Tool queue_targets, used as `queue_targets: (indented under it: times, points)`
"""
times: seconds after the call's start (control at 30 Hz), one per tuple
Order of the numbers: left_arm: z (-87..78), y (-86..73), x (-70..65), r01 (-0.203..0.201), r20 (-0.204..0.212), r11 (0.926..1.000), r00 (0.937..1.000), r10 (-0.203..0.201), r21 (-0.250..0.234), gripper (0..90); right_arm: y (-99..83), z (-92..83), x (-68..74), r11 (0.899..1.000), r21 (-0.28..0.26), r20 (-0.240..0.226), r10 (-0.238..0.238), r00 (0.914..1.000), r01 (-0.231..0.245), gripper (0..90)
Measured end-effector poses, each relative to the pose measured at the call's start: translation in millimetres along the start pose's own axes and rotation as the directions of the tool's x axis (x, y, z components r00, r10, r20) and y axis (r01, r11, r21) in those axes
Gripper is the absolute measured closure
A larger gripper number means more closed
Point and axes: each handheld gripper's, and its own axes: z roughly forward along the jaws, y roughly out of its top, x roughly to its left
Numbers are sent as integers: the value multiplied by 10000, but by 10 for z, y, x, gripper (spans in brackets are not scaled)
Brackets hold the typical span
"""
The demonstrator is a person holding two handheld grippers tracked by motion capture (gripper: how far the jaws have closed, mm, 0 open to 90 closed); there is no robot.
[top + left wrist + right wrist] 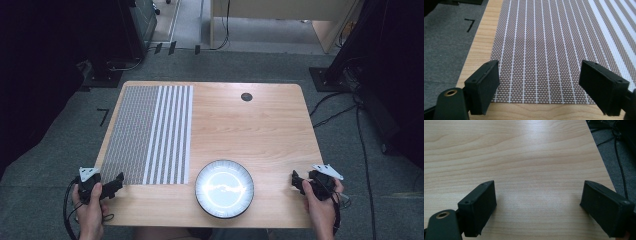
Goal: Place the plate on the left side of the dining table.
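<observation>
Both claws rest near the front corners of the wooden surface (260, 130), each held in a person's hand. At the front-left corner, the left claw (119, 181) has its jaws spread wide with nothing between them; in the left gripper view the left claw (539, 82) hangs over the near edge of a woven placemat (549, 50), brown with thin white lines that widen into broad white stripes to one side. At the front-right corner, the right claw (296, 181) is likewise spread wide and empty, and the right gripper view shows bare wood beneath the right claw (537, 202).

A round plate (224, 189) with a dark rim and a glossy pale centre sits at the front edge, between the two claws, just beside the placemat's (150, 132) near right corner. A small dark round cap (246, 97) is set into the far side.
</observation>
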Motion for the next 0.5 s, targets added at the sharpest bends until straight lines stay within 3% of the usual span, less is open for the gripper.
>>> queue_targets:
  times: [0.27,0.5]
  points:
    - [-35,16,0,111,-7,9997,9999,-111,-214,161,1,2,2,10000,18,11,23,10000,-23,116]
    - [-86,53,-66,163,348,9981,9993,-143,-594,160,1,2,8,10000,18,64,63,10000,-63,115]
